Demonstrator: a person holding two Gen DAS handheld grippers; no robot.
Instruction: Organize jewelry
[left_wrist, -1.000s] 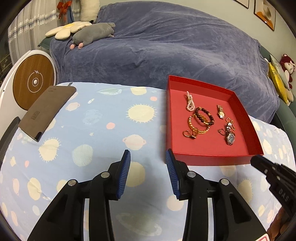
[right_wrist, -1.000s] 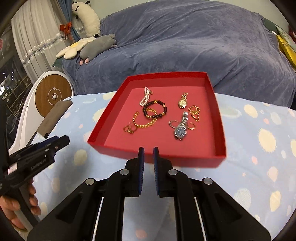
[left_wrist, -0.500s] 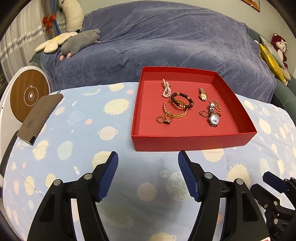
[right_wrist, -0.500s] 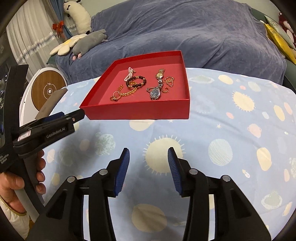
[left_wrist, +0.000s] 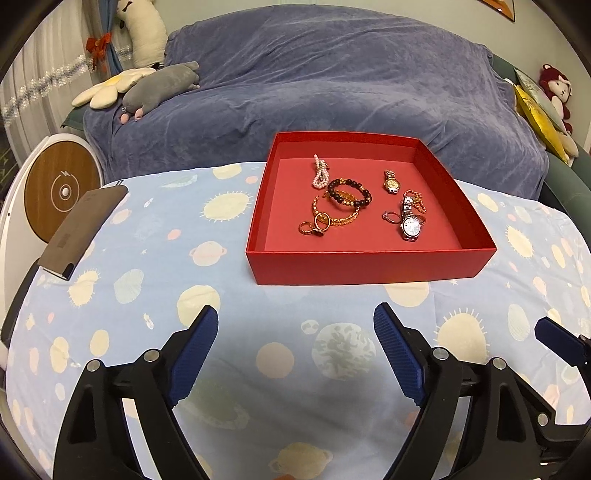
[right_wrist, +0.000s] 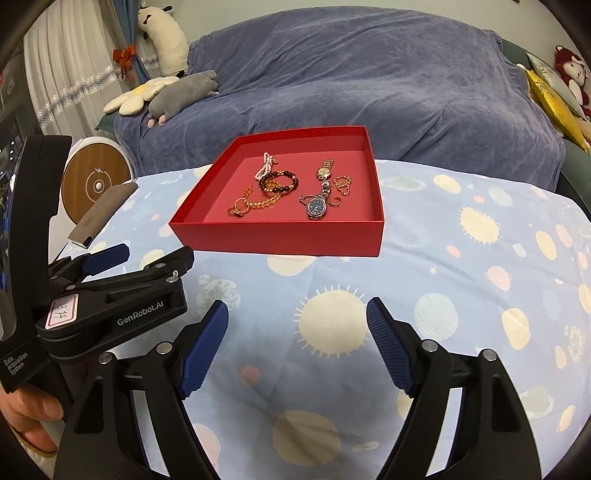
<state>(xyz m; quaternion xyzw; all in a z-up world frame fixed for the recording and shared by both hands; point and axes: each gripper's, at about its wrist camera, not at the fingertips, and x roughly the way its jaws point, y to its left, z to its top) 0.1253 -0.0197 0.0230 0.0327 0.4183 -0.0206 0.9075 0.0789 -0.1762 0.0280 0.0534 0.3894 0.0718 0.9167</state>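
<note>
A red open box (left_wrist: 369, 264) (right_wrist: 280, 236) sits on the planet-print cloth. It holds a pearl bracelet (left_wrist: 320, 172), a dark bead bracelet (left_wrist: 349, 192), a gold chain with rings (left_wrist: 325, 220), a small gold watch (left_wrist: 391, 181), a silver watch (left_wrist: 410, 226) (right_wrist: 317, 206) and a thin gold chain (left_wrist: 416, 198). My left gripper (left_wrist: 295, 347) is open and empty, well short of the box. My right gripper (right_wrist: 295, 339) is open and empty, to the right of the left one, also short of the box.
A grey-brown case (left_wrist: 83, 230) lies at the table's left edge. A round white and wood device (left_wrist: 61, 192) stands beyond it. A sofa under a blue cover (left_wrist: 314, 92) with plush toys (left_wrist: 159, 90) runs behind the table.
Both grippers have pulled back from the box and opened wide; the right one was nearly shut a second ago. The jewelry has not moved.
</note>
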